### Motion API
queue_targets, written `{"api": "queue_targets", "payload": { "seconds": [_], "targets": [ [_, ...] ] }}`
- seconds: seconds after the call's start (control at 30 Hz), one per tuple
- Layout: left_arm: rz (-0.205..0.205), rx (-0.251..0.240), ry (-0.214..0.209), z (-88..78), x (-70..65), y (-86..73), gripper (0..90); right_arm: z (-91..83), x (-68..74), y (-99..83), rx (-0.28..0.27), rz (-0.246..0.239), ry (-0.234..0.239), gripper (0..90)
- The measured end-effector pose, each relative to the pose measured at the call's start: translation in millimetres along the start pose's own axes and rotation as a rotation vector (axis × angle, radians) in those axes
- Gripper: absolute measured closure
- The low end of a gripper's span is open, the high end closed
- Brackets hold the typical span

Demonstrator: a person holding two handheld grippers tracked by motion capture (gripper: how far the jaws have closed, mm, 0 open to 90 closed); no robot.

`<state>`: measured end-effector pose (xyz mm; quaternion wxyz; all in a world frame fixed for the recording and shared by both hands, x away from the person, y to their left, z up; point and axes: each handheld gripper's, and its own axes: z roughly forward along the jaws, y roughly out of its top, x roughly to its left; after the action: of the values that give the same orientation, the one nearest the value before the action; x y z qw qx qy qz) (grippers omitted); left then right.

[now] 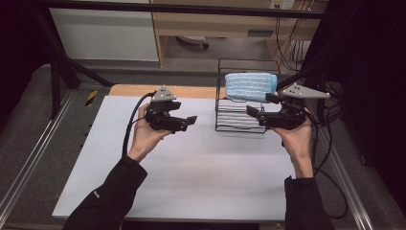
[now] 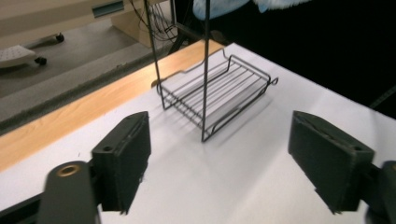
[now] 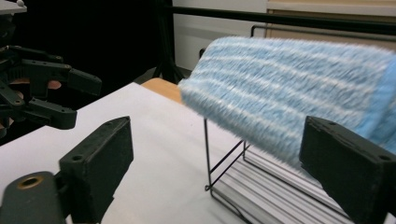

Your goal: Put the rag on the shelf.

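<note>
A folded blue-and-white striped cloth [image 1: 251, 86] lies across the top of a black wire rack [image 1: 239, 120] at the table's back right. My right gripper [image 1: 261, 105] is open just right of the rack, level with the cloth. In the right gripper view the cloth [image 3: 289, 88] sits close ahead of the wide jaws of the right gripper [image 3: 219, 163], above the rack's shelf [image 3: 261, 196]; I cannot tell if they touch it. My left gripper [image 1: 184, 114] is open and empty left of the rack. Ahead of the left gripper [image 2: 224, 154] stand the rack [image 2: 215, 93] and the cloth's edge [image 2: 224, 7].
The white table board [image 1: 191, 163] has a wooden strip [image 1: 134, 90] along its back edge. Metal rails run along both sides. A dark frame and cables stand right of the rack. The left gripper [image 3: 42, 88] shows far off in the right gripper view.
</note>
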<state>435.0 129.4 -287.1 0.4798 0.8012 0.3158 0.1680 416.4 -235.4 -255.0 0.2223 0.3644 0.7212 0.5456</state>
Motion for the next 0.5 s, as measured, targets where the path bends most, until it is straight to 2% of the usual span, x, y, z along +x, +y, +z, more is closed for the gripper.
{"api": "queue_targets", "payload": {
  "seconds": [0.2, 0.33, 0.5],
  "targets": [
    [-0.025, 0.016, 0.029, -15.3, 6.7, -32.2, 9.7, 1.2, 11.1, -20.6, 0.024, 0.004, 0.032, 4.9],
    [-0.049, 0.018, 0.033, -26.2, 12.5, -54.6, 8.6, 2.8, 16.4, -37.1, 0.026, 0.024, 0.064, 3.0],
    [-0.062, 0.044, 0.046, -35.4, 16.0, -84.2, 8.7, 8.4, 20.8, -61.0, 0.071, 0.037, 0.079, 1.0]
  ]
}}
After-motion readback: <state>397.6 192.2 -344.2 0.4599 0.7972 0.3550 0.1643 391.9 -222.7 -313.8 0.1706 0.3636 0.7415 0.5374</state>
